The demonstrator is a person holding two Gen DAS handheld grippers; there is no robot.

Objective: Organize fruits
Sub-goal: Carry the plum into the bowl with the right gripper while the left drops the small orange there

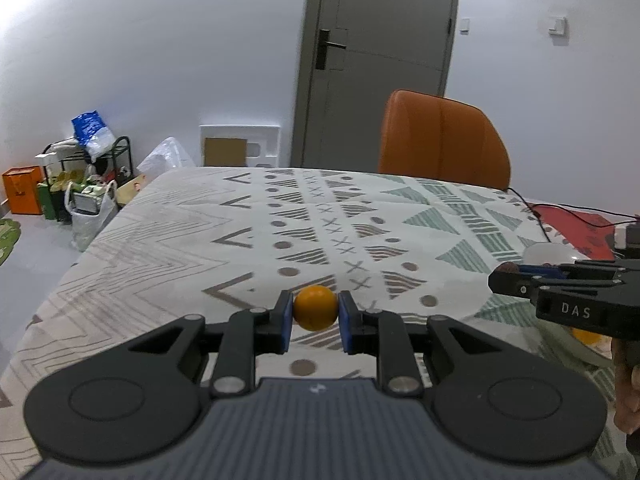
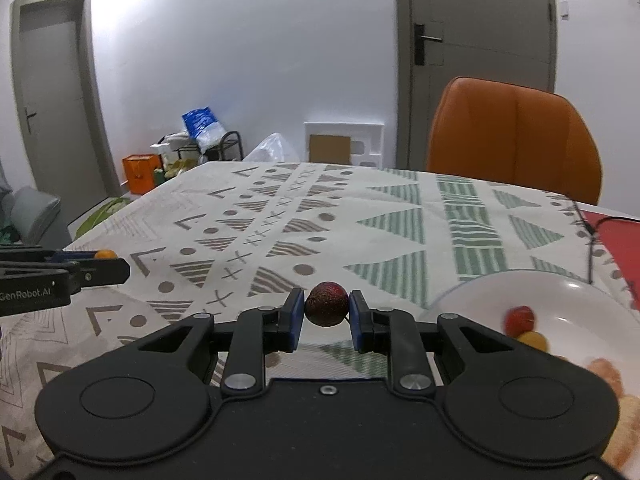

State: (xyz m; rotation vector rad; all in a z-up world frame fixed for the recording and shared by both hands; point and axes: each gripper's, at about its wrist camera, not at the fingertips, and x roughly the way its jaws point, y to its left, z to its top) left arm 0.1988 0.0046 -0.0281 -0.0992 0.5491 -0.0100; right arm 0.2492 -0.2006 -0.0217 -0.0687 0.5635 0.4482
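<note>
Only the right view shows the white plate (image 2: 472, 296) lower right – left gripper (image 1: 316, 309) pinches an orange ball (image 1: 315, 307), right gripper (image 2: 326, 310) clamps a dark red fruit (image 2: 326, 309), over the patterned surface (image 1: 200, 232).

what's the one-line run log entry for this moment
left gripper: shut on orange fruit | right gripper: shut on dark red fruit | white bowl: holds other fruits, right of right gripper

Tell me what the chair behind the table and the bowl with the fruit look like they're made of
Chair: orange leather or faux leather, judging by its smooth padded panels and a soft sheen. Bowl: white, glossy, probably glazed ceramic, maybe plastic; a bright highlight sits on its rim.
</note>
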